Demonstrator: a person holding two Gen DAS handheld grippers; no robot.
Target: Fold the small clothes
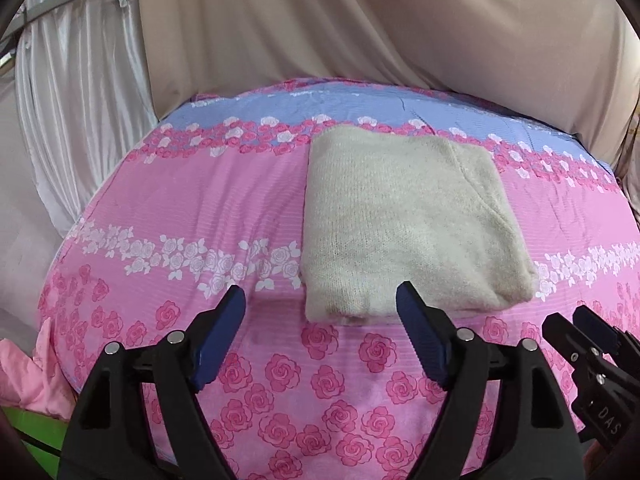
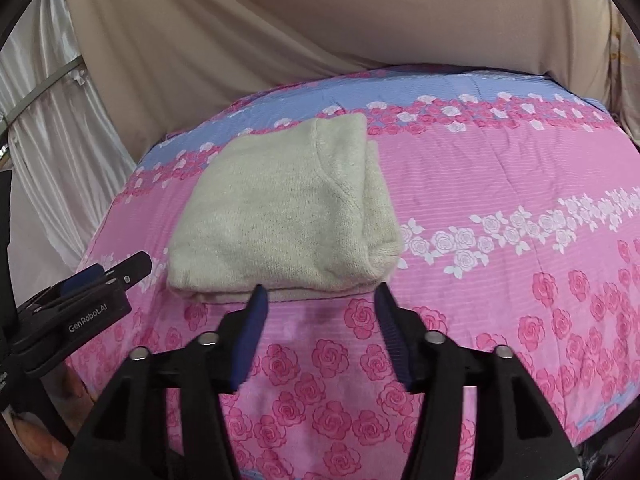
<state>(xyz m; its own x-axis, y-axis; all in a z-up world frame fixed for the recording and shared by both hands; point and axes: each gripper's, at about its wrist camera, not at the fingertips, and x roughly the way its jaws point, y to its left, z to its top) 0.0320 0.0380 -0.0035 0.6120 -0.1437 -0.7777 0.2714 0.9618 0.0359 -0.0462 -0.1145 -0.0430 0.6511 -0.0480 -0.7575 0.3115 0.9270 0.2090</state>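
Both tongs gape wide and grip nothing: the left tongs (image 1: pixel 320 300) hang just short of the near folded edge of the cream knit sweater (image 1: pixel 408 224), and the right tongs (image 2: pixel 320 300) hover at that same edge. The sweater is fuzzy, folded into a thick neat rectangle, lying flat on the rose-printed pink and blue bedspread (image 1: pixel 180 200) just ahead of both.
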